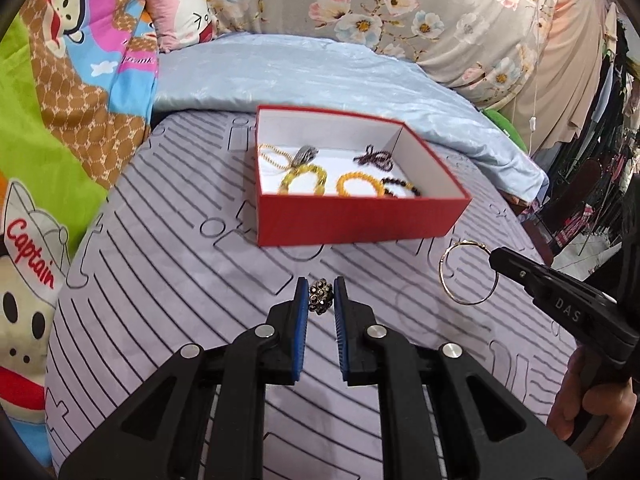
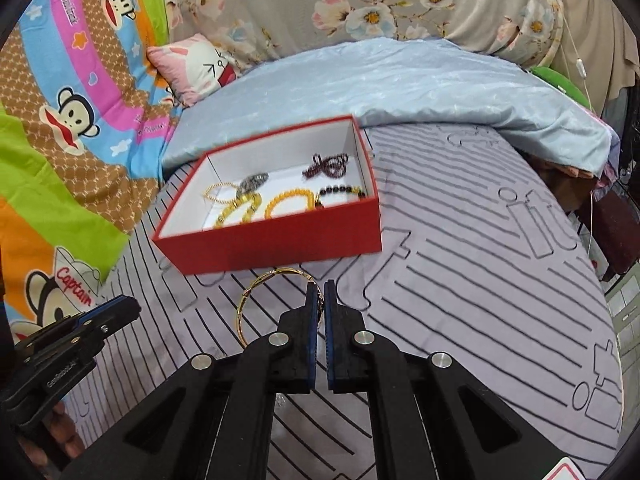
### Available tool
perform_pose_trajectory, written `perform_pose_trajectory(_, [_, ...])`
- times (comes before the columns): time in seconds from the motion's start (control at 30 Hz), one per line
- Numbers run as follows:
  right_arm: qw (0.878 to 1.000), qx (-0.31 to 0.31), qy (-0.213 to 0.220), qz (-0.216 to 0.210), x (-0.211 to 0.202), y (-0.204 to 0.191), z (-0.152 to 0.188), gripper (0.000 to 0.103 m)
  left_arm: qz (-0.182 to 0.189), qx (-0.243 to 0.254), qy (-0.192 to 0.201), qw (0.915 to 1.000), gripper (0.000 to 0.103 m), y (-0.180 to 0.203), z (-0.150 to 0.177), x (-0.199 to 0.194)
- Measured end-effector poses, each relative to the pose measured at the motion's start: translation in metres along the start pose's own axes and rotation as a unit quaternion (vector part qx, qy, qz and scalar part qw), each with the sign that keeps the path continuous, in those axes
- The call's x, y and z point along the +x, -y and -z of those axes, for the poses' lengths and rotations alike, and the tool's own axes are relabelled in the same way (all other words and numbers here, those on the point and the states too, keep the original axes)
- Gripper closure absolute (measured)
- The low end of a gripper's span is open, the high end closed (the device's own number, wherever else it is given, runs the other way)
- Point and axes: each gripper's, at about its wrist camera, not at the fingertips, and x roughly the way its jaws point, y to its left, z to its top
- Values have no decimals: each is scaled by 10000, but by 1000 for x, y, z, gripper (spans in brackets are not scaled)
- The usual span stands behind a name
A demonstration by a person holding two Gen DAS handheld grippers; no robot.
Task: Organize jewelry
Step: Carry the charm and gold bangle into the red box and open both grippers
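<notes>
A red box (image 1: 360, 216) (image 2: 280, 240) with a white inside stands on the striped grey bedsheet and holds several bead bracelets (image 1: 356, 184) (image 2: 288, 202). My left gripper (image 1: 321, 294) is shut on a small dark beaded ornament (image 1: 321, 296), held just above the sheet in front of the box. My right gripper (image 2: 320, 294) is shut on a thin gold hoop bangle (image 2: 256, 296), which hangs to the left of its fingers. In the left wrist view the same right gripper (image 1: 496, 258) and gold bangle (image 1: 464, 276) show at right, below the box's near right corner.
A light blue quilt (image 1: 320, 76) (image 2: 400, 80) lies bunched behind the box. Cartoon-print bedding (image 1: 60, 100) and a pink pillow (image 1: 180, 12) rise at left, a floral fabric (image 1: 400, 8) at the back. The bed's edge drops off at right, by hanging clothes (image 1: 608, 120).
</notes>
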Motion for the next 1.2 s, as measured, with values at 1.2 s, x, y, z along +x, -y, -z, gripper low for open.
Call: perform_pose_trajectory(1.2, [9994, -334, -50, -100, 138, -16, -120, 100, 54, 202, 207, 9996, 91, 13, -135, 134])
